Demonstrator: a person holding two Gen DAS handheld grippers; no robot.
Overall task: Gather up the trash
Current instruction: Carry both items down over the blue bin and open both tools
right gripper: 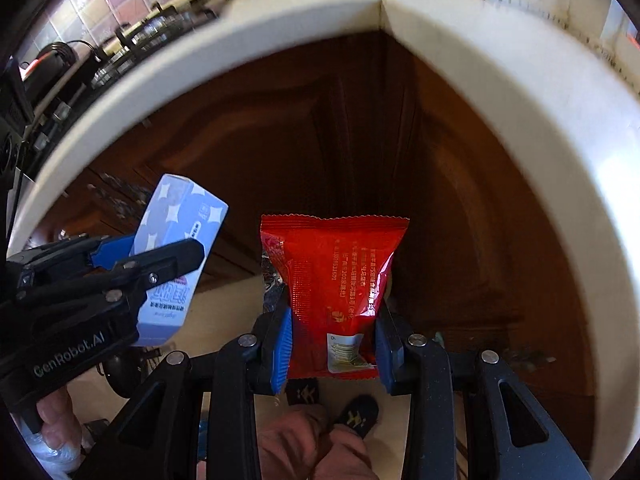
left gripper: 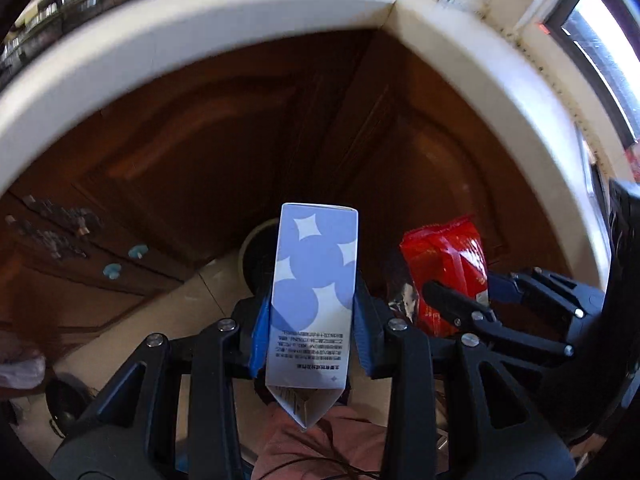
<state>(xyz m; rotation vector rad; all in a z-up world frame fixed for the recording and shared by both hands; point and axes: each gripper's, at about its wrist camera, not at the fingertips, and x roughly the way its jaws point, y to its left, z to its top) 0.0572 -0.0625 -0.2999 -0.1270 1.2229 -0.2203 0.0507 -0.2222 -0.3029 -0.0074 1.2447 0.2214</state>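
Note:
My left gripper (left gripper: 312, 316) is shut on a light blue carton (left gripper: 314, 280) with white star shapes, held upright above the floor. It also shows in the right wrist view (right gripper: 176, 256) at the left, clamped in the left gripper (right gripper: 160, 260). My right gripper (right gripper: 332, 332) is shut on a red snack packet (right gripper: 332, 280), held upright. In the left wrist view the red packet (left gripper: 448, 264) and the right gripper (left gripper: 464, 300) sit to the right of the carton. Both are below the white counter edge.
A white countertop edge (left gripper: 240, 28) curves around an inner corner above brown wooden cabinet doors (left gripper: 200, 152). A round pale bin rim (left gripper: 256, 248) stands on the tiled floor behind the carton. My legs and dark slippers (right gripper: 356, 412) are below. Cluttered items line the counter top.

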